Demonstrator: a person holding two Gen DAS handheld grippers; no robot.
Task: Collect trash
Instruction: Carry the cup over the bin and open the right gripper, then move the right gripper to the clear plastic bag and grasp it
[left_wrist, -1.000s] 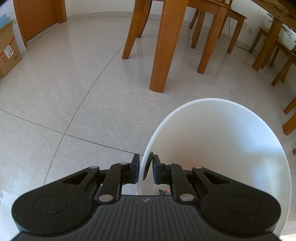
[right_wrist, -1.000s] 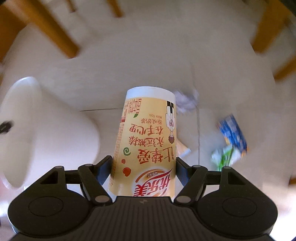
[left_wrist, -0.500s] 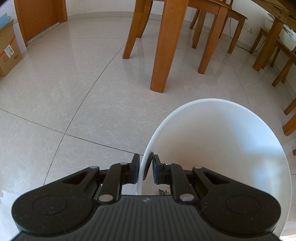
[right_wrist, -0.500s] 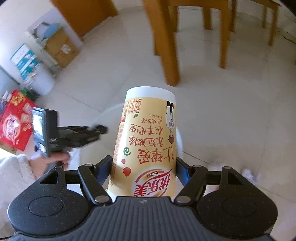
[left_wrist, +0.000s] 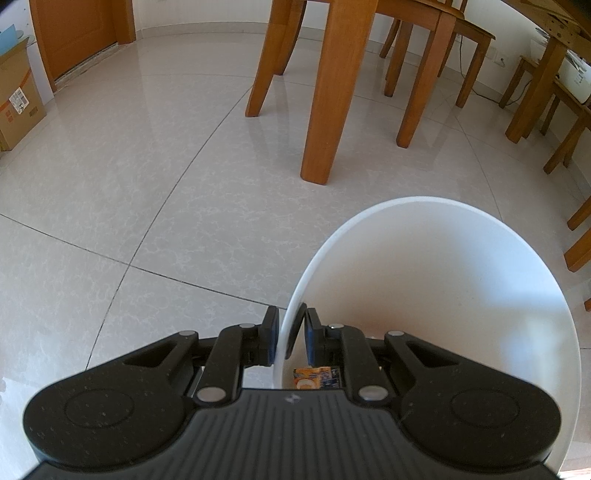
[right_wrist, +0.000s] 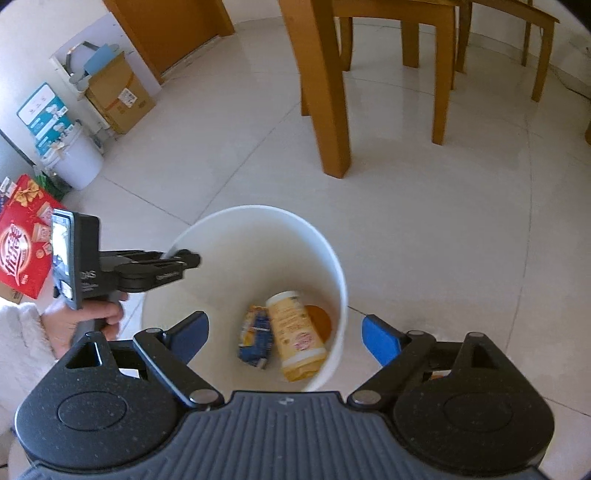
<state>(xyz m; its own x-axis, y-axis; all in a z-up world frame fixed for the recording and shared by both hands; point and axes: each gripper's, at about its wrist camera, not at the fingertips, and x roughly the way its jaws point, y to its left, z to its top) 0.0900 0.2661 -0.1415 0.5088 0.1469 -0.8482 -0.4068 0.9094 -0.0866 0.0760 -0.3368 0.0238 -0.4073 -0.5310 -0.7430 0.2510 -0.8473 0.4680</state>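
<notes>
Now milk-tea cup (right_wrist: 295, 332) lies tilted, base toward camera.

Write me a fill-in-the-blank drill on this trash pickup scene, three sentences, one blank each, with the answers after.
1. The left hand-held gripper is clamped on the white bin's ____.
2. The yellow milk tea cup lies ____ the bin, beside a blue and yellow carton.
3. Between the fingers of the right hand-held gripper, whose jaws are opening, there is ____.

Missing words: rim; inside; nothing
</notes>
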